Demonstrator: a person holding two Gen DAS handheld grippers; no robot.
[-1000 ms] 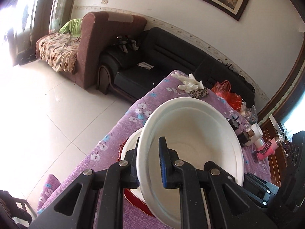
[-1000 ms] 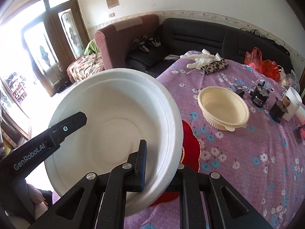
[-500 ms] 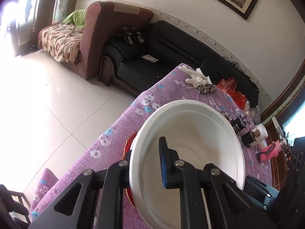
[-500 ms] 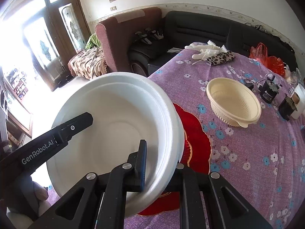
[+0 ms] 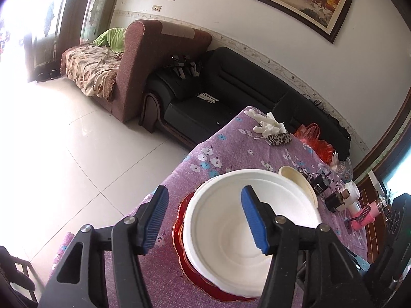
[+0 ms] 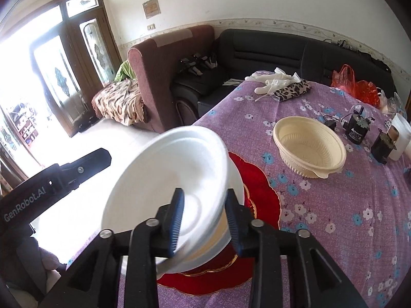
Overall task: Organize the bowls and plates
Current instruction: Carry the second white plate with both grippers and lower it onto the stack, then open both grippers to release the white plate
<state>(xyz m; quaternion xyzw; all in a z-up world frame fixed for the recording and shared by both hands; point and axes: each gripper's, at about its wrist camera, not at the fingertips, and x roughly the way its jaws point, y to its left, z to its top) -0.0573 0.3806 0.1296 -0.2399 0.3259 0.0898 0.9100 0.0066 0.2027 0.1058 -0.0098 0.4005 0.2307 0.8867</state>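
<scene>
White foam: the bowl point(image 5: 246, 231) that both tools were pinching a second ago is now let go. The left tool point(image 5: 205, 220) is opening, its blue pads spread wide, one either side of the near rim without pressing it. The right tool point(image 6: 204, 220) is opening too — the blurred bowl rim point(image 6: 177, 177) still passes between its pads, tilted and seemingly dropping. The bowl lands on another white bowl point(image 6: 235, 179) on the red plate point(image 6: 259, 195), at the near edge of the purple-clothed surface point(image 6: 334, 205). The stack looks made; the cream bowl point(image 6: 309, 146), well apart, is probably next. "GenRobot.AI" reads on the left tool's arm point(image 6: 25, 200) — writing on the small black box point(image 6: 357, 128) is too small to read.
</scene>
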